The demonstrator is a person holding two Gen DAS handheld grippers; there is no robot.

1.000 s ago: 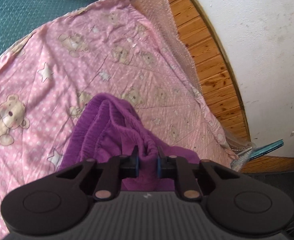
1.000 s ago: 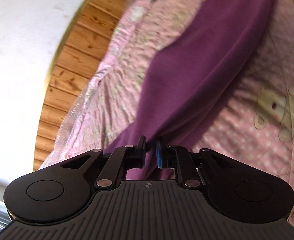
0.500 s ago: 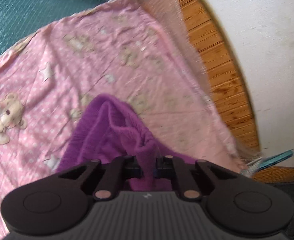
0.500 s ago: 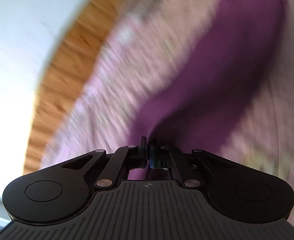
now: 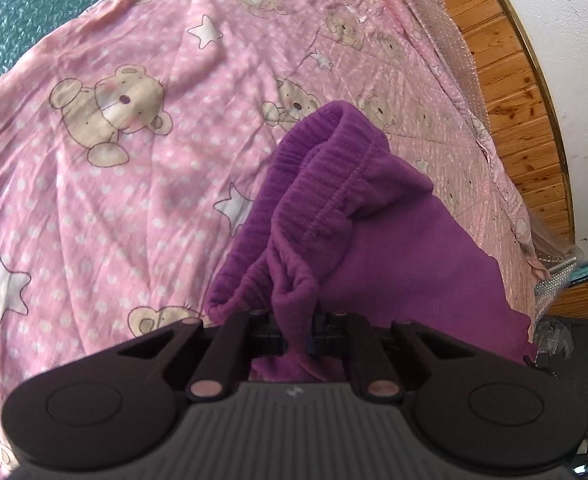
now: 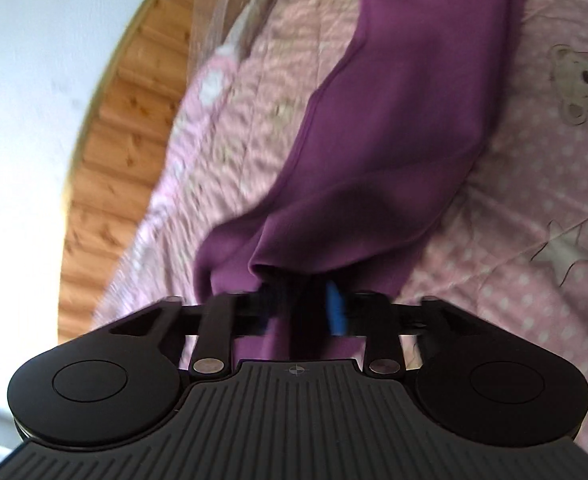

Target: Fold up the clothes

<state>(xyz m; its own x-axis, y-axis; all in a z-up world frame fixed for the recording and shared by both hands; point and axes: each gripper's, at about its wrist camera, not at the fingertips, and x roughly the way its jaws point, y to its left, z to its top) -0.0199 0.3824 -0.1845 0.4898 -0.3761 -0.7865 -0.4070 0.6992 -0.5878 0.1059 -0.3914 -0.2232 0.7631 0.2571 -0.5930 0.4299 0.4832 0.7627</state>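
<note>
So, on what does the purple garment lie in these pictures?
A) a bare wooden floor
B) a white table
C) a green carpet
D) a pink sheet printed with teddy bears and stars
D: in the left wrist view the purple garment rests on the pink sheet, whose teddy bears and white stars show all around it; the wooden boards only border the sheet at the side.

Blurred along the left of the right wrist view: pink sheet and wood panelling; purple garment cut off at the far edge.
</note>
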